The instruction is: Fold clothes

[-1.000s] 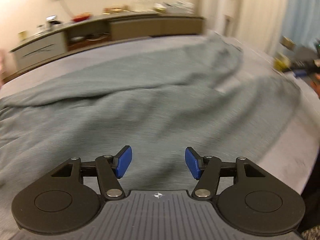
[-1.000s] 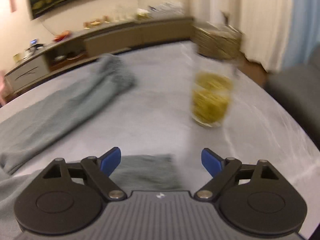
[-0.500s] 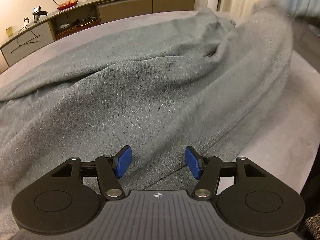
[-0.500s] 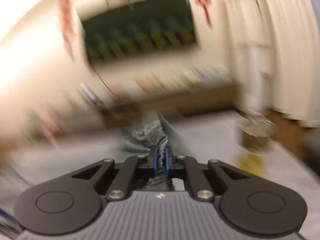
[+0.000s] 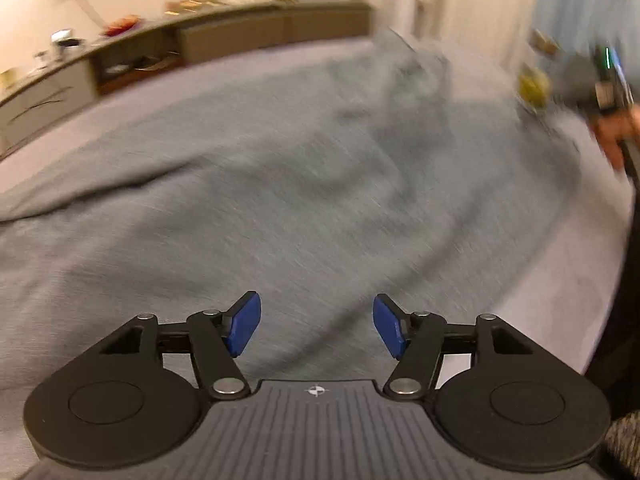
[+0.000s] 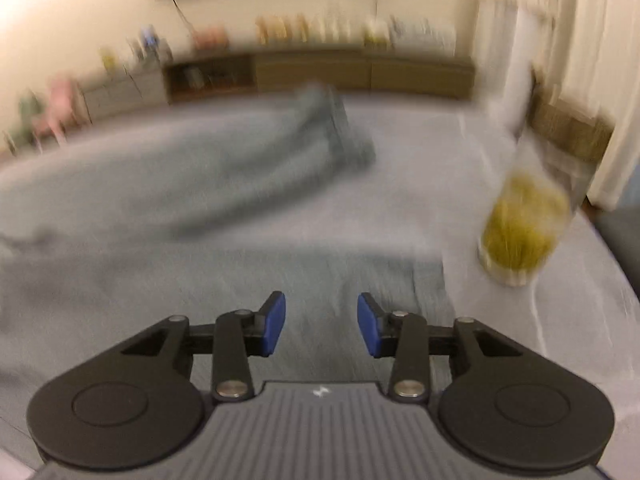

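Right gripper (image 6: 321,323): released the grey garment (image 6: 168,200) it pinched half a second ago; blue pads spread, fabric just ahead.
Left gripper (image 5: 317,330): spread, empty, above garment's near part.
Garment: spread across grey table (image 6: 420,184).

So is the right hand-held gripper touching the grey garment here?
Cannot tell. In the right wrist view the right hand-held gripper is open, with the grey garment showing between its pads, but blur hides any contact or gap.
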